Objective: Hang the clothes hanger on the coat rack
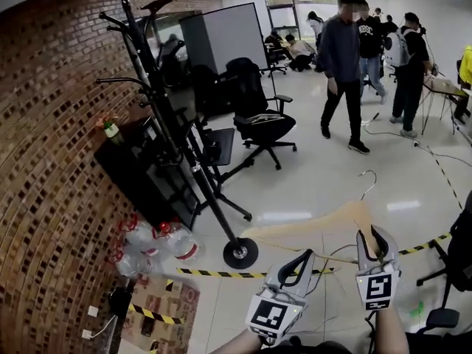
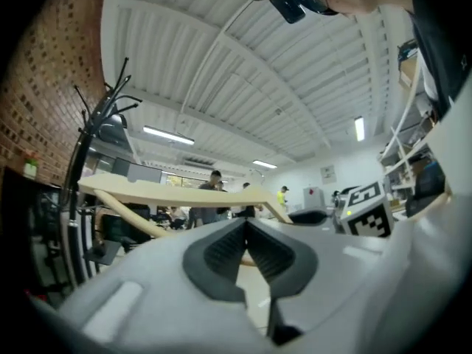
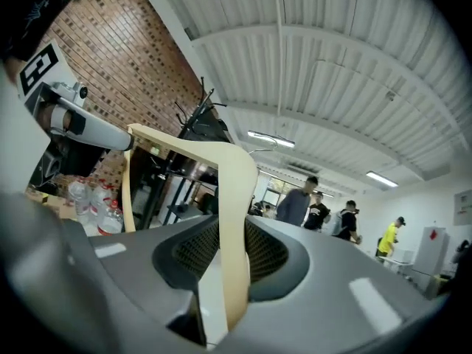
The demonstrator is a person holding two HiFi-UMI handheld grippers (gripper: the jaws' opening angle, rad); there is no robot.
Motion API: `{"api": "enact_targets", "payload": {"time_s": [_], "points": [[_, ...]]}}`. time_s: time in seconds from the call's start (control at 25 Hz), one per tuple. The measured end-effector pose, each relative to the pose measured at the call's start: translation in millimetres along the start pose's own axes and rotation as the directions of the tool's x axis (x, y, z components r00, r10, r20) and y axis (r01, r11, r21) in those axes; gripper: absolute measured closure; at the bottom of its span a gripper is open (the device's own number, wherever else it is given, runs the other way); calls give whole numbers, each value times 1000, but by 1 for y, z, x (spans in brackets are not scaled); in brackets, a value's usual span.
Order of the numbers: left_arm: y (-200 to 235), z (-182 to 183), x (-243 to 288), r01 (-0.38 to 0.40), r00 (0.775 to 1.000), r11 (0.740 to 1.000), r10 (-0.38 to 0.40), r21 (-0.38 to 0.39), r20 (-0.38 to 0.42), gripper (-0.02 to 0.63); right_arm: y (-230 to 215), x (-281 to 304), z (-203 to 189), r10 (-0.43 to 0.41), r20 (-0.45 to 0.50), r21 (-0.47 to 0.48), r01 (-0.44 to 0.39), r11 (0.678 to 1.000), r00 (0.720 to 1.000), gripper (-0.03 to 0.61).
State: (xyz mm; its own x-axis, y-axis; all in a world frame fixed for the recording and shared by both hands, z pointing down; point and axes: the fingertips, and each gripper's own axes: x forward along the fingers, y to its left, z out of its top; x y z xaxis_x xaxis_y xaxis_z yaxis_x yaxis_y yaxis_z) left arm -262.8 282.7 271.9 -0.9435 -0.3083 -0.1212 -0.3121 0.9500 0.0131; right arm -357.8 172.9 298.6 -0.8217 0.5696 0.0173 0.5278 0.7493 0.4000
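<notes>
A pale wooden clothes hanger [image 1: 324,223] with a metal hook [image 1: 366,179] hangs in the air in front of me, held by both grippers. My right gripper [image 1: 372,238] is shut on the hanger's broad arm [image 3: 234,220]. My left gripper [image 1: 299,260] is shut on its thin lower bar, and a sliver of wood [image 2: 251,259] shows between the nearly closed jaws. The black coat rack [image 1: 158,116] stands to the left by the brick wall, well clear of the hanger. Its hooked top also shows in the left gripper view [image 2: 96,116] and the right gripper view [image 3: 193,120].
A wheel [image 1: 240,253] sits at the rack's foot. A black cabinet [image 1: 136,172] and water bottles [image 1: 158,242] stand against the brick wall [image 1: 51,124]. Black office chairs [image 1: 258,120] and several people [image 1: 343,57] are farther back. Yellow-black tape [image 1: 221,273] crosses the floor.
</notes>
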Motion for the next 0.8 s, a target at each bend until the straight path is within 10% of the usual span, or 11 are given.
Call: {"api": "enact_targets", "payload": {"time_s": [0.32,0.8], "points": [[117,45,-56,-317,948,947,315,43,52,609,106,101,79,278,165,-76,-268,960,946,472],[232,69,-89,-586,810,804,577,98,111,609,213,210,175,462,289,-209,-416,885,839,472]]}}
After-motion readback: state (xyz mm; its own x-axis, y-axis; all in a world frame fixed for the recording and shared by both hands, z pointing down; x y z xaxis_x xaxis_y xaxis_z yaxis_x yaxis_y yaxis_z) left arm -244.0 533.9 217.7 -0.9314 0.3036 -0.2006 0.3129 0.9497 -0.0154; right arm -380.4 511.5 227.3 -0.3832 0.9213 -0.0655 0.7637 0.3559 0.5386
